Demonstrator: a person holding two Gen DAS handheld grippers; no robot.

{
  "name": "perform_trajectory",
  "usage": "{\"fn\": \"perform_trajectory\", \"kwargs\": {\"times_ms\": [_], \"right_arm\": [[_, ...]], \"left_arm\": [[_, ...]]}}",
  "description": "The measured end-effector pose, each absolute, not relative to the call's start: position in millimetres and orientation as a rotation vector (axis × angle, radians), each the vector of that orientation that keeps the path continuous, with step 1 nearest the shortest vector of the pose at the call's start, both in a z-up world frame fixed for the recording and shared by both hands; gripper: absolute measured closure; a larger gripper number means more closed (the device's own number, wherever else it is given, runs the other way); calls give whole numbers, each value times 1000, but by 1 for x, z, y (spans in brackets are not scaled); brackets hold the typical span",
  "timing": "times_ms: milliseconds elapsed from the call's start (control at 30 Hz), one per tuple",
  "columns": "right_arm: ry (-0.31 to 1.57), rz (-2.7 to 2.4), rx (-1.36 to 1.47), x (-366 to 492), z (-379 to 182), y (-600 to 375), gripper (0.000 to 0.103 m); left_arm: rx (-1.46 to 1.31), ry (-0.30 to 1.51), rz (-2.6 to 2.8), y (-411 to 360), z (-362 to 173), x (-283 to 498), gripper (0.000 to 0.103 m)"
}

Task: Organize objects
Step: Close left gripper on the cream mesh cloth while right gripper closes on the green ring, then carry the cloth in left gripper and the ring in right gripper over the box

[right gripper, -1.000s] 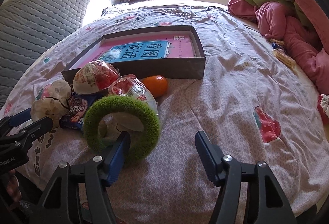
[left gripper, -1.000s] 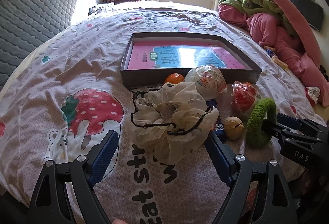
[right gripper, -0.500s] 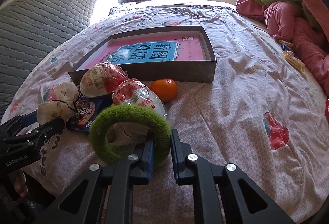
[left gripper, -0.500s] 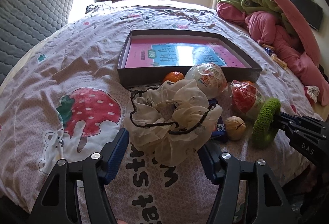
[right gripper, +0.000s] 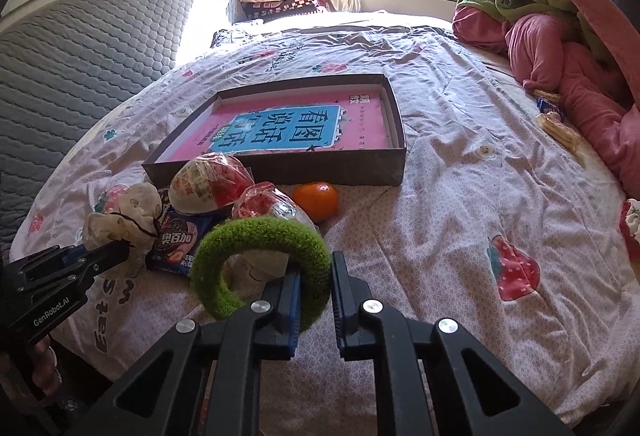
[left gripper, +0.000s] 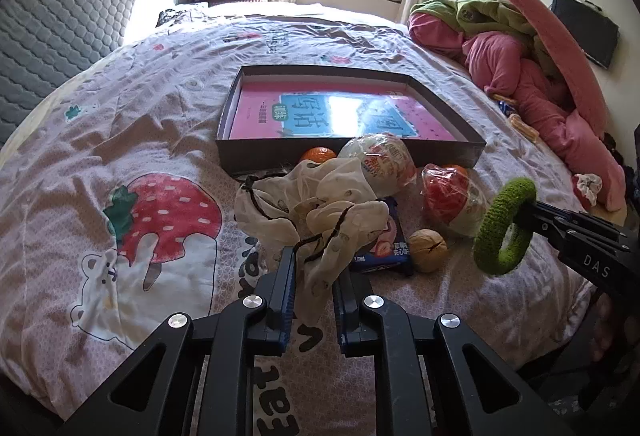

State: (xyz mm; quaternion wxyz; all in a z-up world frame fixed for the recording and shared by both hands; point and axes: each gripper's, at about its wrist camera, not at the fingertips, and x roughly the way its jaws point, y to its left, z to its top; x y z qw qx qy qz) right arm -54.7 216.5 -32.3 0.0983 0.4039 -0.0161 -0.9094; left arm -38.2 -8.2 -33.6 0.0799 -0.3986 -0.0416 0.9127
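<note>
While snacks lie before box [left gripper: 344, 155], cream pouch [left gripper: 320, 211] pinched by just-closed left gripper [left gripper: 314, 272]; green ring [right gripper: 260, 268] clamped by right gripper [right gripper: 316, 284].

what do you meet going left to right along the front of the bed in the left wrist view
strawberry print → cream drawstring bag pinched in the left gripper → blue snack packet → walnut → green ring held by the right gripper

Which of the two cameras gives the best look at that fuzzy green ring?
The right wrist view: the green ring sits close and nearly face-on, pinched in the right gripper. The left wrist view shows the ring small, at the picture's right edge and turned partly edge-on, held above the bedsheet.
</note>
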Motion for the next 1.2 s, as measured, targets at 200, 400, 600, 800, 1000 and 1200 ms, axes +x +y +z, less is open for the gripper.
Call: {"fn": "perform_trajectory", "kwargs": {"times_ms": [200, 400, 600, 800, 1000, 1200], "right_arm": [[-46, -2702, 1137, -55, -19, 215, 89], [-54, -2693, 1100, -59, -14, 215, 89], [-15, -2688, 1036, -67, -3, 206, 89], [-1, -2667, 992, -80, 7, 201, 89], [4, -2672, 946, -94, 18, 201, 89], [4, -2682, 926, -106, 25, 203, 89]], "left_arm": [[-1150, -136, 2749, -7, -20, -34, 87], [-1133, -148, 2770, -8, -9, -35, 87], [-1129, -153, 2791, -7, 0, -41, 87], [-1125, -161, 2814, -6, 10, -54, 87], [-1105, -138, 2830, 0, 18, -66, 87], [-1086, -127, 2833, 6, 23, -76, 87]]}}
